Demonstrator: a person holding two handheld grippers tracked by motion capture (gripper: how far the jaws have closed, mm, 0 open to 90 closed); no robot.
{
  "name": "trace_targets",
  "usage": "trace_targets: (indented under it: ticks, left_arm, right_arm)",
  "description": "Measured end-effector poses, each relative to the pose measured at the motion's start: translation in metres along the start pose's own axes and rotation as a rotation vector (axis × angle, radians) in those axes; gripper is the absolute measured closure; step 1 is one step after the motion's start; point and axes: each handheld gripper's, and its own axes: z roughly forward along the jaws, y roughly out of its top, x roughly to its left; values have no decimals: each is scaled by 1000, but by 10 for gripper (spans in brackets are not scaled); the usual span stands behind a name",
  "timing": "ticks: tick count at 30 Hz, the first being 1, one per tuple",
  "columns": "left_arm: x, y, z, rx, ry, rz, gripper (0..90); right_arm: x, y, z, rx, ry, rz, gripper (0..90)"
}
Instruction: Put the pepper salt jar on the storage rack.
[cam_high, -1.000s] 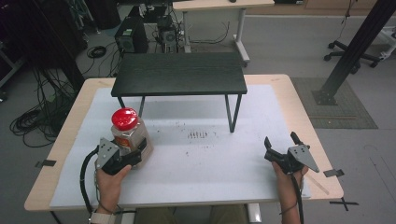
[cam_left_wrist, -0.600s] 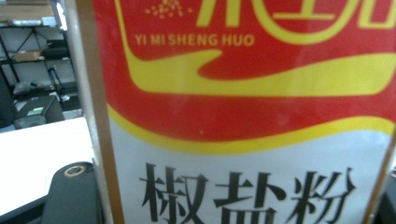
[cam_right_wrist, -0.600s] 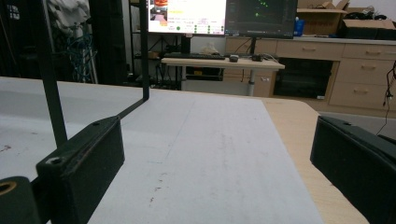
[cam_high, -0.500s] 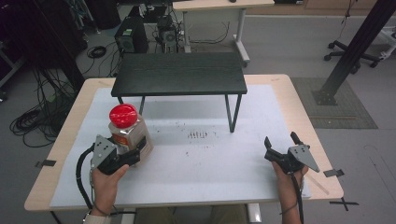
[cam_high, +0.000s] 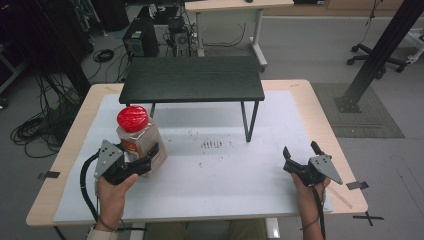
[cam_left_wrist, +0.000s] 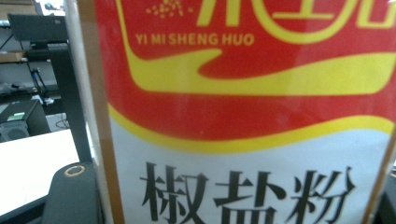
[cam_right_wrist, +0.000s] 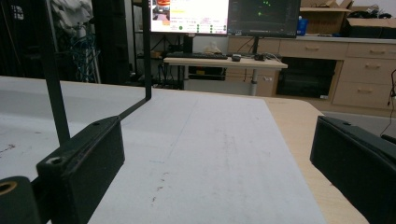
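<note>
Seasoning jar (cam_high: 138, 142) with the red lid is clamped in the left gripper (cam_high: 141, 161) near the table's (cam_high: 260, 165) left edge, tilted; pickup looks done, placing remains, while the right gripper (cam_high: 301, 156) rests spread and empty

You are working at a wooden table (cam_high: 320, 107) whose top is almost wholly covered by a white sheet (cam_high: 225, 175), leaving bare wood along the edges. Toward the far edge a low black shelf (cam_high: 192, 80) stands on thin legs on the sheet. Small dark specks (cam_high: 212, 145) lie near the sheet's middle, just in front of the shelf.
</note>
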Motion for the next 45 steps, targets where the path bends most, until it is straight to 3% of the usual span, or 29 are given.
trace_targets:
  ticks: [5,18,27,40,45]
  left_arm:
    - [1,7,-2,-9,-7,-13,251]
    - [4,32,-1,-23,-19,4,250]
    - [4,48,5,-33,-58,17,251]
    - [8,64,10,-44,-124,-2,251]
    - [9,74,12,-47,-143,13,251]
  right_arm:
    - [0,0,0,1,1,4,31]
    - [-1,0,0,4,3,7,34]
    - [-1,0,1,7,1,6,37]
    - [0,0,1,11,-2,5,40]
    - [0,0,1,13,-4,4,42]
